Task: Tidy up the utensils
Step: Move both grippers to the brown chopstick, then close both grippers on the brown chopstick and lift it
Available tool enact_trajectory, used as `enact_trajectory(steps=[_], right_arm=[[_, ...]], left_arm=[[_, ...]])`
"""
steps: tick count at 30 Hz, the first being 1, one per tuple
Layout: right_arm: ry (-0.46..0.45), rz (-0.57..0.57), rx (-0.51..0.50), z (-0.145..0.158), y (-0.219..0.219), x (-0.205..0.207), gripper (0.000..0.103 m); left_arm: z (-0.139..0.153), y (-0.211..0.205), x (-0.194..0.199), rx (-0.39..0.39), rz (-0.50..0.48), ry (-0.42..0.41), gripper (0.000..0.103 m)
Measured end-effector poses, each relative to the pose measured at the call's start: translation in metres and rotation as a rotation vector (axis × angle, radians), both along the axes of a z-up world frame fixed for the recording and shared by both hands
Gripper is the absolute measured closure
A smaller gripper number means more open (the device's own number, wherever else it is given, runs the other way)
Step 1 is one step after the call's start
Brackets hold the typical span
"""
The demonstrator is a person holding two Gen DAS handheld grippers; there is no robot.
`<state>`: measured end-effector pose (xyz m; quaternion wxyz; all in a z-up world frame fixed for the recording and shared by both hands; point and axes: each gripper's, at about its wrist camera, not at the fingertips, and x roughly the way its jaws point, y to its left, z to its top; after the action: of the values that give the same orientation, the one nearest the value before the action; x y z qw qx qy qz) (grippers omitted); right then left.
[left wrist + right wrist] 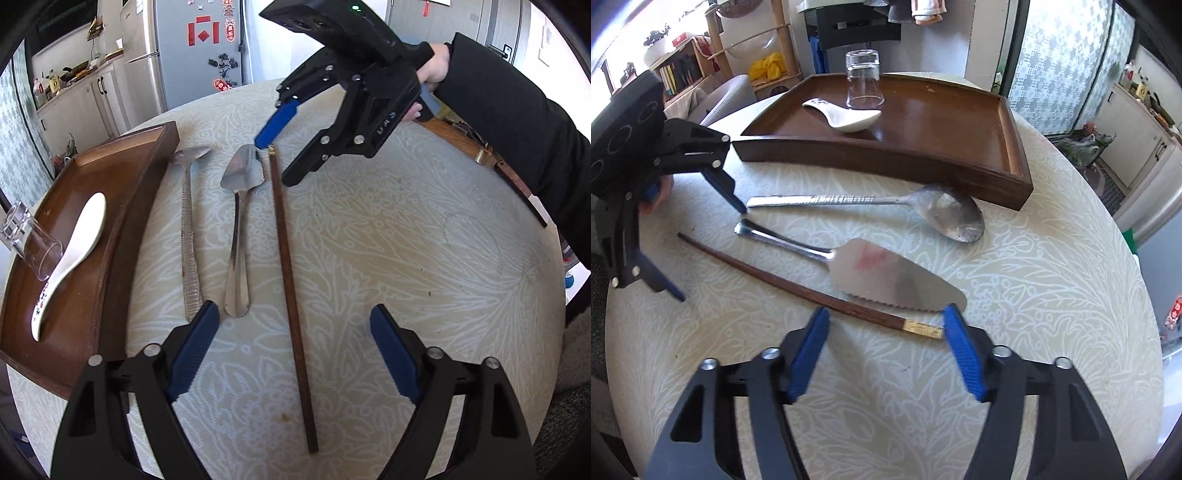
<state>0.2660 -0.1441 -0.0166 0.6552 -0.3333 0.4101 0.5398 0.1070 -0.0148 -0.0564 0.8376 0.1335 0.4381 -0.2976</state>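
A brown chopstick (pixel 291 306) (pixel 798 288), a steel cake server (pixel 238 206) (pixel 886 277) and a steel spoon with a textured handle (pixel 190 229) (pixel 871 205) lie side by side on the round table. A white ceramic spoon (pixel 74 254) (pixel 846 118) lies in the brown wooden tray (pixel 122 206) (pixel 923 162). My left gripper (pixel 291 347) (pixel 709 254) is open and empty over the handle ends. My right gripper (pixel 884 328) (pixel 275 158) is open, straddling the chopstick's gold-tipped end.
An upturned clear glass (pixel 27 240) (pixel 864 79) stands in the tray beside the ceramic spoon. The table (pixel 406 258) has a pale patterned cloth. A second dark stick (pixel 491 162) lies at the far edge under my right arm. Fridge and cabinets stand behind.
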Motion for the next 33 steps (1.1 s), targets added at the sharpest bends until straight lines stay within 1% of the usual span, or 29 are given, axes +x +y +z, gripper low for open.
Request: enact_trajectory(steps=[3, 5, 7, 8, 10, 11, 13, 14, 15, 17, 19, 20, 24, 26, 28, 30, 31, 33], right_arm=[[0.004, 0.005, -0.013, 0.002, -0.005, -0.008, 0.049], [0.009, 0.007, -0.02, 0.003, -0.009, -0.012, 0.054], [0.013, 0.011, -0.029, 0.005, -0.013, -0.017, 0.062], [0.014, 0.014, -0.035, 0.005, -0.015, -0.02, 0.064], [0.022, 0.018, -0.05, 0.007, -0.02, -0.024, 0.074], [0.029, 0.023, -0.057, 0.007, -0.022, -0.027, 0.076], [0.044, 0.033, -0.067, 0.008, -0.027, -0.031, 0.081], [0.045, 0.045, -0.072, 0.008, -0.028, -0.034, 0.081], [0.035, 0.052, -0.074, 0.008, -0.029, -0.037, 0.082], [0.023, 0.064, -0.071, 0.007, -0.029, -0.042, 0.082], [0.017, 0.084, -0.071, 0.006, -0.027, -0.047, 0.082], [0.017, 0.095, -0.071, 0.006, -0.027, -0.049, 0.082], [0.003, 0.116, -0.07, 0.006, -0.023, -0.054, 0.079], [0.001, 0.126, -0.063, 0.006, -0.023, -0.057, 0.071], [-0.015, 0.14, -0.055, 0.004, -0.017, -0.063, 0.058], [-0.017, 0.154, -0.055, 0.003, -0.014, -0.066, 0.051], [-0.015, 0.156, -0.055, 0.003, -0.012, -0.066, 0.051], [-0.004, 0.157, -0.055, 0.004, -0.009, -0.065, 0.051]], left_arm=[[0.002, 0.007, 0.002, -0.02, 0.008, 0.007, 0.038], [0.004, 0.011, 0.001, -0.027, 0.002, 0.011, 0.044], [0.004, 0.012, -0.002, -0.027, -0.005, 0.01, 0.048], [0.004, 0.011, -0.004, -0.029, -0.012, 0.009, 0.053], [0.004, 0.008, -0.009, -0.029, -0.029, 0.006, 0.055], [0.004, 0.006, -0.011, -0.021, -0.035, 0.002, 0.056], [0.004, 0.0, -0.015, -0.011, -0.058, -0.003, 0.064], [0.004, -0.004, -0.016, 0.003, -0.069, -0.012, 0.075], [0.004, -0.006, -0.017, 0.011, -0.079, -0.018, 0.082], [0.003, -0.006, -0.015, 0.003, -0.078, -0.02, 0.091], [0.003, -0.004, -0.013, -0.011, -0.08, -0.013, 0.092], [0.003, -0.004, -0.012, -0.013, -0.076, -0.012, 0.095], [0.003, -0.005, -0.012, -0.017, -0.077, -0.009, 0.097], [0.003, -0.006, -0.012, -0.03, -0.084, -0.001, 0.097], [0.005, -0.007, -0.011, -0.04, -0.085, -0.003, 0.097], [0.01, -0.007, -0.01, -0.052, -0.077, -0.021, 0.097], [0.012, -0.007, -0.009, -0.065, -0.084, -0.016, 0.097], [0.018, -0.009, -0.009, -0.075, -0.087, -0.035, 0.097]])
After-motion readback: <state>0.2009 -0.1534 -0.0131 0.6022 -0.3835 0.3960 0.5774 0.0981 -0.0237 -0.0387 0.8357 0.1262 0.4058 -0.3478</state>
